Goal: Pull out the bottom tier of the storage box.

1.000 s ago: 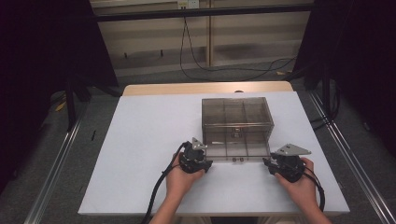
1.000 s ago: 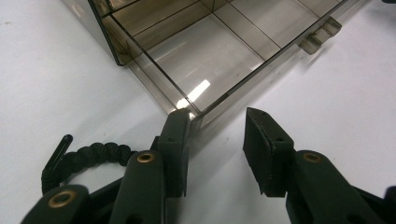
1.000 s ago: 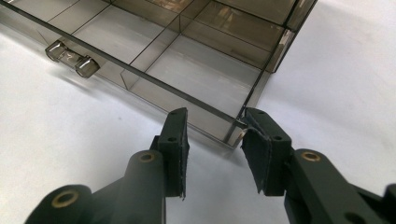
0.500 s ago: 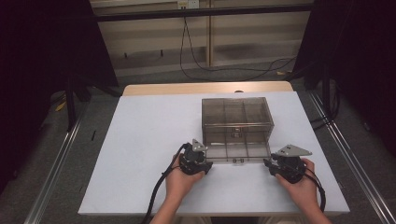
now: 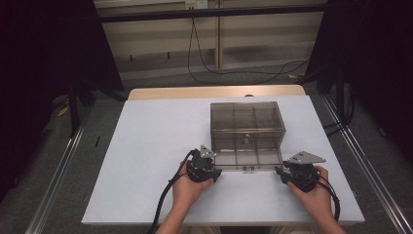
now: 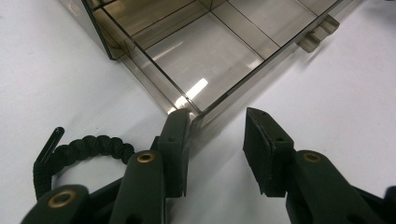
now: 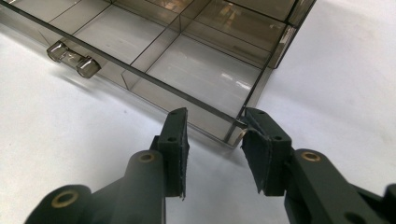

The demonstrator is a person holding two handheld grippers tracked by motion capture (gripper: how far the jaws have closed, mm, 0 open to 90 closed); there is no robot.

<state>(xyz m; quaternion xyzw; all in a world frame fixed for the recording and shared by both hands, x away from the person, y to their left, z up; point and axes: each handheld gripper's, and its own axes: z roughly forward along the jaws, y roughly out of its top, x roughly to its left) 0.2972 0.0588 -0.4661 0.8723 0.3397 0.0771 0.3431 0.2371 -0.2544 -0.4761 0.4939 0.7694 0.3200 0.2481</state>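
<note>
On the white table point(image 5: 146, 161), right of centre, sits a smoky clear plastic compartment box point(image 5: 247, 124), its lid point(image 5: 248, 160) laid open toward the person. Both the left gripper point(image 6: 215, 133) and right gripper point(image 7: 215, 135) stand open, straddling the lid's 2 front corners. It looks light, stiff, slick; grip the thin edges gently.

One clear box point(image 5: 247, 127) on one white table point(image 5: 146, 146); its pulled-out drawer point(image 5: 248, 158) shows three compartments across the front and one latch of two tabs point(image 7: 74, 59). Two grippers, left point(image 5: 207, 165) and right point(image 5: 287, 173), each with two black jaws, each held by one hand
</note>
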